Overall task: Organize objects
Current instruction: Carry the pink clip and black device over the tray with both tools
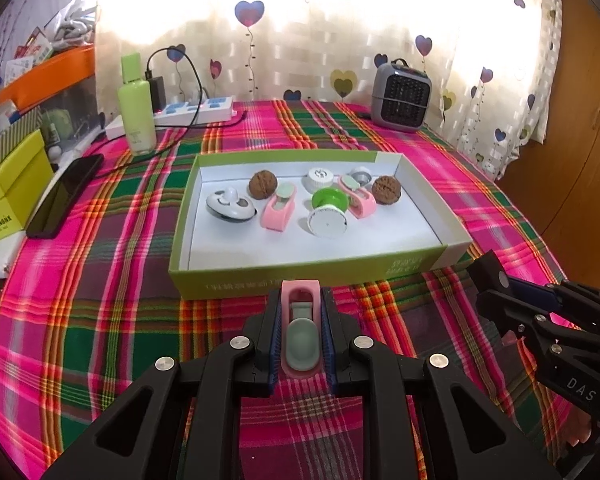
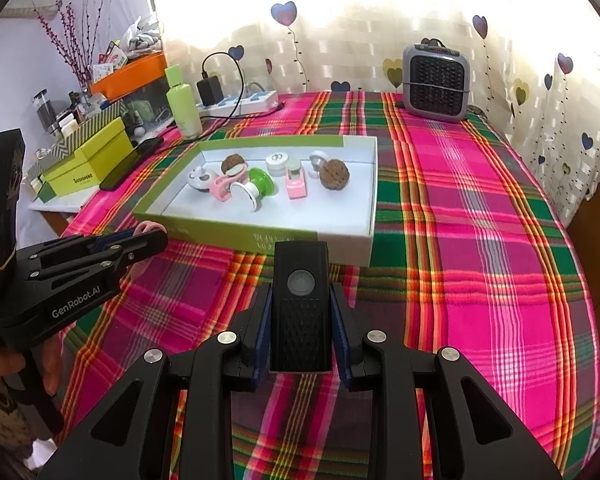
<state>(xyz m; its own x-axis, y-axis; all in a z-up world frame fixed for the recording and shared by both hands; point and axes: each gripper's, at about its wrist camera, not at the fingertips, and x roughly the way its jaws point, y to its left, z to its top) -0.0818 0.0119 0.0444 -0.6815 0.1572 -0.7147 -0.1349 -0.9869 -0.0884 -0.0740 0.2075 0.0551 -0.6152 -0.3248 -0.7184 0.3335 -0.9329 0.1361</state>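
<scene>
Most of the sorting looks done: the box [image 1: 380, 276] sits mid-desk on the plaid cloth [image 1: 100, 280], nearer the back edge than the front, and already holds two walnuts [image 1: 263, 185], two pink clips [image 1: 278, 210], a white cap [image 1: 320, 179], a green-and-white knob [image 1: 327, 214], a white-grey gadget [image 1: 230, 204] and a small metal-topped piece [image 1: 360, 174] near its back right corner. Two things are left, both in hand and both just short of the box's near wall. The left tool [image 1: 300, 332] is closed tight on a third pink clip [image 1: 300, 344], its pads pressing both long sides, held above the cloth. The right tool [image 2: 300, 320] grips a black remote [image 2: 300, 312] with a round grey button, its jaws partly closed against the remote's sides. The cloth around the box looks free of loose small things. The bottle [image 1: 137, 116], power strip [image 1: 196, 110], phone [image 1: 64, 196] and heater [image 1: 400, 96] stand along the back and left edges and seem no part of the job. By my reading, what is left is to carry the clip and remote over the near wall and set them in the free floor at the box's front.
</scene>
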